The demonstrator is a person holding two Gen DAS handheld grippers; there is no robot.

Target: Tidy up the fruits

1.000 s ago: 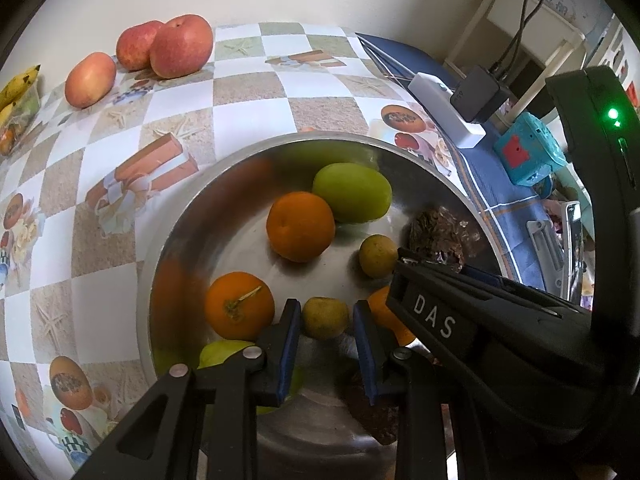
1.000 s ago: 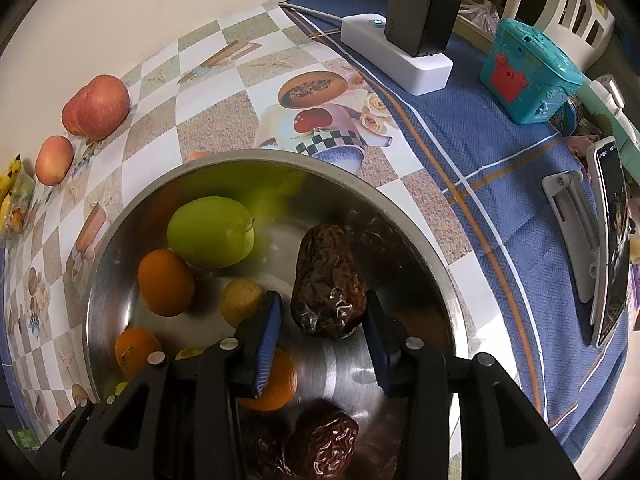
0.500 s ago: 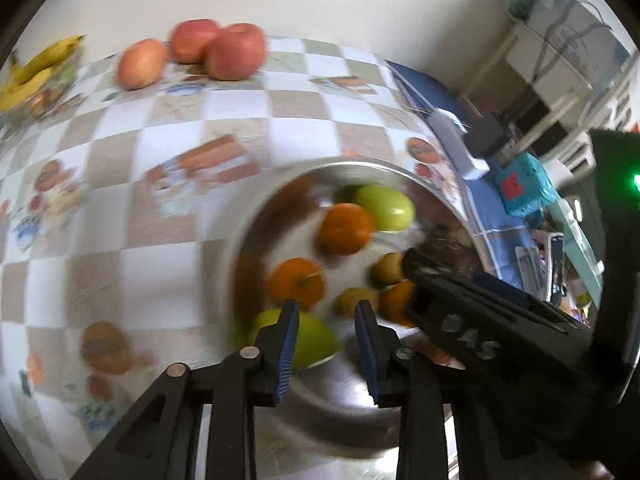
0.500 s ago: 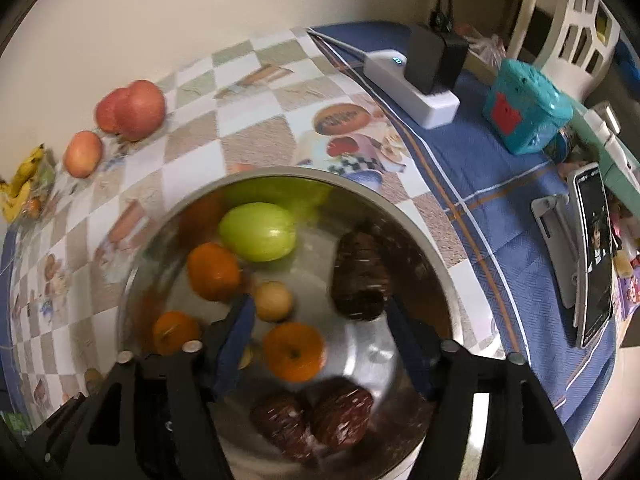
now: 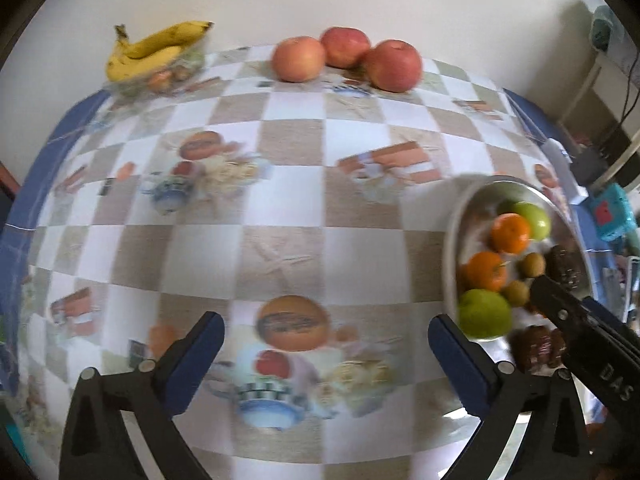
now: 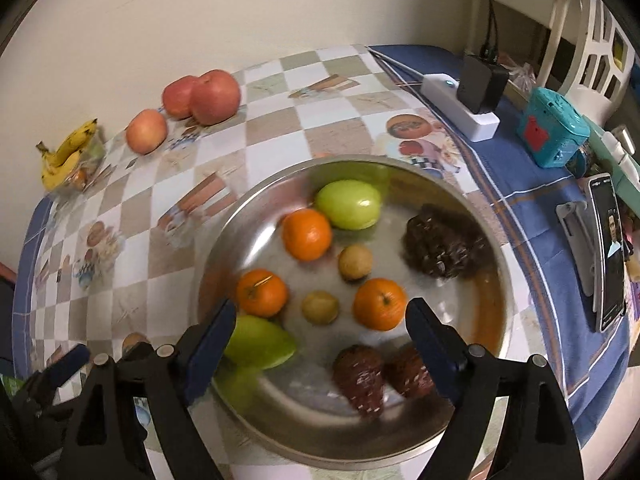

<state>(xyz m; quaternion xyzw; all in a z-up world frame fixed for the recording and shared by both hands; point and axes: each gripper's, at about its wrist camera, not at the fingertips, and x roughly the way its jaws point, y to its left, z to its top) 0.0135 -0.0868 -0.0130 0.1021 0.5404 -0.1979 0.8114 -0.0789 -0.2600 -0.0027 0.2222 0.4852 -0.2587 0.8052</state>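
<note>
A steel bowl (image 6: pixel 320 432) holds two green fruits (image 6: pixel 348 204), three oranges (image 6: pixel 307 234), two small brown fruits (image 6: pixel 355 262) and three dark wrinkled dates (image 6: pixel 436 244). My right gripper (image 6: pixel 320 308) hovers above the bowl, its jaws opening, pressing on nothing. My left gripper (image 5: pixel 326 322) hangs over the bare checked tablecloth to the left of the bowl (image 5: pixel 452 240), jaws opening wide with nothing between them. One right-gripper finger (image 5: pixel 560 312) shows over the bowl. Three red apples (image 5: pixel 346 58) and bananas (image 5: pixel 156 50) sit by the wall.
On the blue cloth to the right lie a white power strip with a black adapter (image 6: pixel 460 104), a teal box (image 6: pixel 554 132) and a phone on a stand (image 6: pixel 610 260). A white chair (image 6: pixel 592 40) stands behind. The wall borders the table's far side.
My left gripper swung left off the bowl and opened wide. My right gripper spread away from the dark date it straddled and rose; that date lies in the bowl.
</note>
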